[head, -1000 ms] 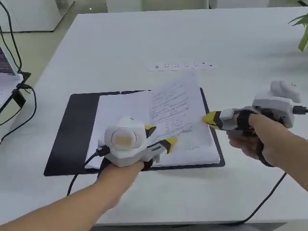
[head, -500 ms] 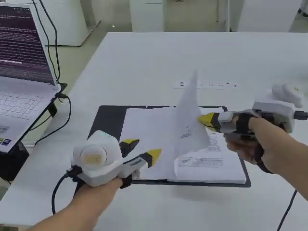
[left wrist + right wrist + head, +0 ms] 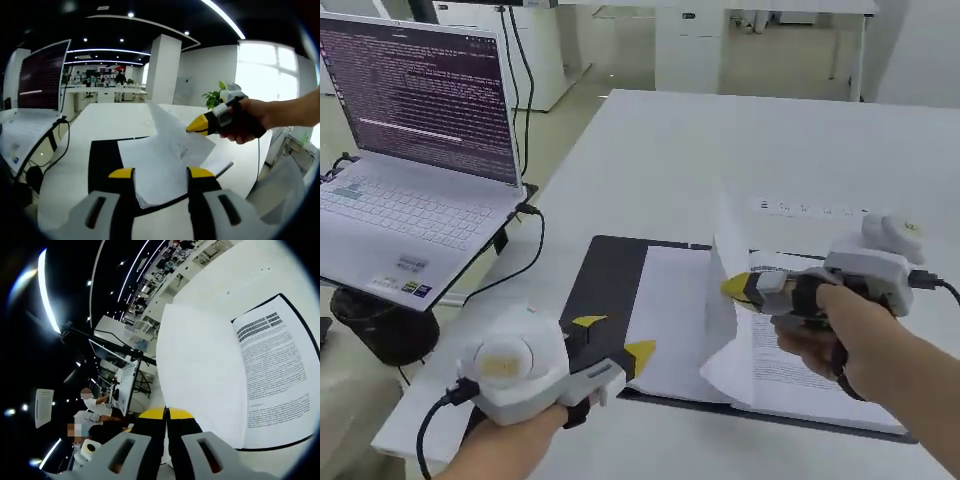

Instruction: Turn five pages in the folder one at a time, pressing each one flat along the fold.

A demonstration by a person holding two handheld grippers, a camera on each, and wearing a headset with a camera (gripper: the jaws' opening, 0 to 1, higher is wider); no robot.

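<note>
In the head view, a black folder [image 3: 605,290] lies open on the white desk [image 3: 720,140], at the lower centre of the frame. The yellow-tipped right hand-held gripper [image 3: 738,287] pinches the outer edge of a white printed page [image 3: 723,330] and holds it roughly upright over the fold. The left hand-held gripper [image 3: 615,337] hovers at lower left, by the folder's near left edge, with its jaws parted and empty. An open silver laptop [image 3: 420,130] stands at upper left.

In the left gripper view, its own two jaws rise from the bottom, spread wide with nothing between them. Beyond them the page stands up at centre, and the right hand-held gripper is clamped on it at upper right.

In the right gripper view, the jaws are pressed together at bottom centre on the page's edge. The sheet's blank back spreads up the middle, and the next printed sheet [image 3: 280,360] lies flat at right.

A page turn looks to be halfway through. The next move calls for carrying the page over to the left side, releasing it, and pressing it flat along the fold. How many pages are already turned cannot be told.
</note>
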